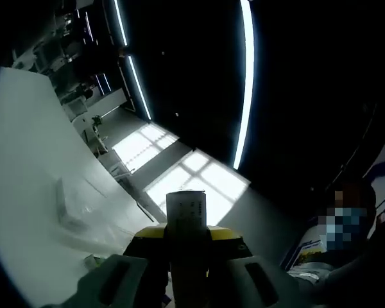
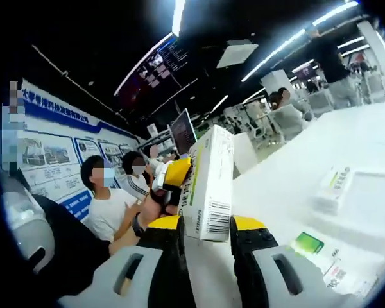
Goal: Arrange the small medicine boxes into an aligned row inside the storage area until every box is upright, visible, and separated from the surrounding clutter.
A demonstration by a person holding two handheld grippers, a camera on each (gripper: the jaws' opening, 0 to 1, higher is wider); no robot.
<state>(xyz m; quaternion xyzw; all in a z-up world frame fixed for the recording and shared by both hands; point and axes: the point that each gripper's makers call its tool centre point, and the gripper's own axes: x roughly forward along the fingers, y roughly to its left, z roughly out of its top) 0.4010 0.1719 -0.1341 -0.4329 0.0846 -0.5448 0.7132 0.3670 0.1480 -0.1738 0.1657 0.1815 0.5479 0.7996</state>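
Both views tilt upward, close above the shared white table point(image 1: 32, 160).

Four medicine boxes: held point(image 2: 208, 186), held point(image 1: 187, 212), lying point(image 2: 333, 186), green point(image 2: 307, 244).

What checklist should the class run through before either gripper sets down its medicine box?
1. Left gripper holds a box: ok; the small box sits between its jaws.
2. Right gripper holds a box: ok; the white barcoded box stands upright between its jaws.
3. Left box upright and label visible: cannot tell; the view is dark and tilted.
4. Boxes on the white table aligned: not ok; a flat box and a green-marked box lie apart, not upright.
5. Storage area located: cannot tell.
6. People nearby clear of the path: cannot tell; a seated person is close.
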